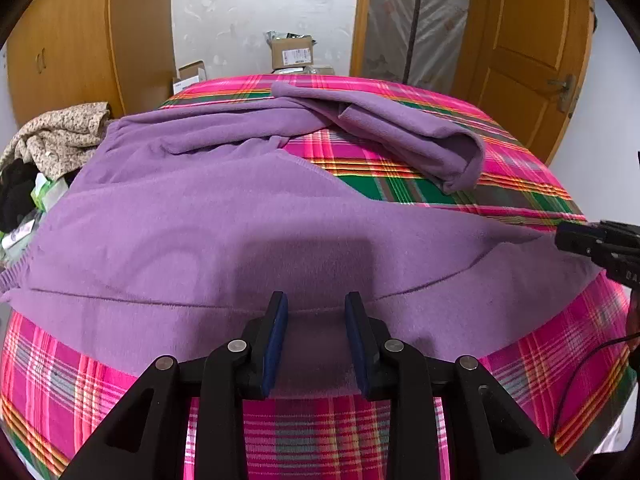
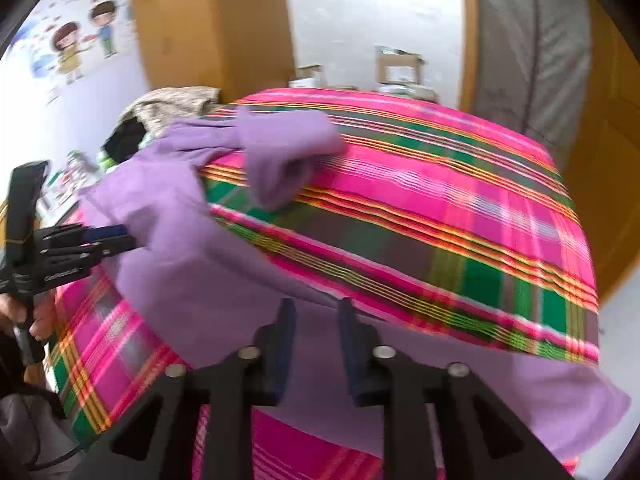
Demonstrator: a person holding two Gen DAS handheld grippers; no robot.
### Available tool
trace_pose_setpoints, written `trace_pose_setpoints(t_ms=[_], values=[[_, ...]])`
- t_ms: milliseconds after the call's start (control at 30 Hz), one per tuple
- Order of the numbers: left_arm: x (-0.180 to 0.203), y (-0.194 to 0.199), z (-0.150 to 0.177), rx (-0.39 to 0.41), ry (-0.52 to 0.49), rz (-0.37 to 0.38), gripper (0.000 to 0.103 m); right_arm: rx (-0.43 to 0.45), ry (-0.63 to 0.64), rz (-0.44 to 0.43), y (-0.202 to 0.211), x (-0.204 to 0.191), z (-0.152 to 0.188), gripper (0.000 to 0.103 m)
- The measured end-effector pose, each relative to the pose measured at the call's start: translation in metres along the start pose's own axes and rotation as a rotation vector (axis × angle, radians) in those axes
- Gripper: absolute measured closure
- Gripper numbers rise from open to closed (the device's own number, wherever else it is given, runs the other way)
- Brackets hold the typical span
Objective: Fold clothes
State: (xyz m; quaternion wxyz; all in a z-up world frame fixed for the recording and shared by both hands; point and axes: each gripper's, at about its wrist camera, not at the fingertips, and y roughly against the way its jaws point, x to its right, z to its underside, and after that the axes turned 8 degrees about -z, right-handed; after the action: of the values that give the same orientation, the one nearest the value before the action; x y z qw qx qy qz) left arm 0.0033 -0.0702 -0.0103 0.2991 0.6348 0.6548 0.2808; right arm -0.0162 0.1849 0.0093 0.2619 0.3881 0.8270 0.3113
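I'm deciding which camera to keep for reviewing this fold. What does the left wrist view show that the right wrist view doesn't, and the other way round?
Only the left wrist view shows the door handle and the purple garment's hem seam, and it is sharp.

Only the right wrist view shows the cartoon wall sticker, a hand holding the left gripper, and the garment's right edge hanging off the bed; it is blurred.

Both show the garment on the plaid bedspread, its folded sleeve, the floral clothes pile, the cardboard boxes, and open fingers over the near edge.

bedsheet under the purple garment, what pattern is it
Bright pink plaid bedsheet with green, grey and orange stripes; sharpest in the left wrist view.
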Motion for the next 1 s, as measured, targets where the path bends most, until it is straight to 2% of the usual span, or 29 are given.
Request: trace_pose_setpoints(t_ms=[167,300,500,567,633,700,800,1000], values=[[-0.001,0.005,0.006,0.002,0.000,0.009,0.072,-0.011,0.102,-0.099,-0.015,-0.024,-0.013,0.078],[-0.003,0.008,0.009,0.002,0.001,0.018,0.072,-0.053,0.189,-0.158,-0.032,-0.042,-0.023,0.073],[-0.006,0.010,0.012,0.002,0.009,0.027,0.072,-0.149,0.220,-0.247,-0.058,-0.042,-0.028,0.063],[-0.006,0.010,0.012,0.002,0.010,0.030,0.072,-0.167,0.227,-0.252,-0.064,-0.042,-0.027,0.063],[-0.006,0.010,0.012,0.002,0.011,0.030,0.072,-0.163,0.222,-0.242,-0.063,-0.041,-0.027,0.066],[-0.007,0.011,0.013,0.001,0.013,0.031,0.072,-0.157,0.216,-0.232,-0.063,-0.040,-0.027,0.086],[-0.009,0.013,0.013,0.003,0.020,0.028,0.072,-0.126,0.209,-0.228,-0.053,-0.040,-0.025,0.097],[-0.014,0.021,0.013,0.019,0.048,0.017,0.072,-0.090,0.236,-0.239,-0.031,-0.048,-0.020,0.100]])
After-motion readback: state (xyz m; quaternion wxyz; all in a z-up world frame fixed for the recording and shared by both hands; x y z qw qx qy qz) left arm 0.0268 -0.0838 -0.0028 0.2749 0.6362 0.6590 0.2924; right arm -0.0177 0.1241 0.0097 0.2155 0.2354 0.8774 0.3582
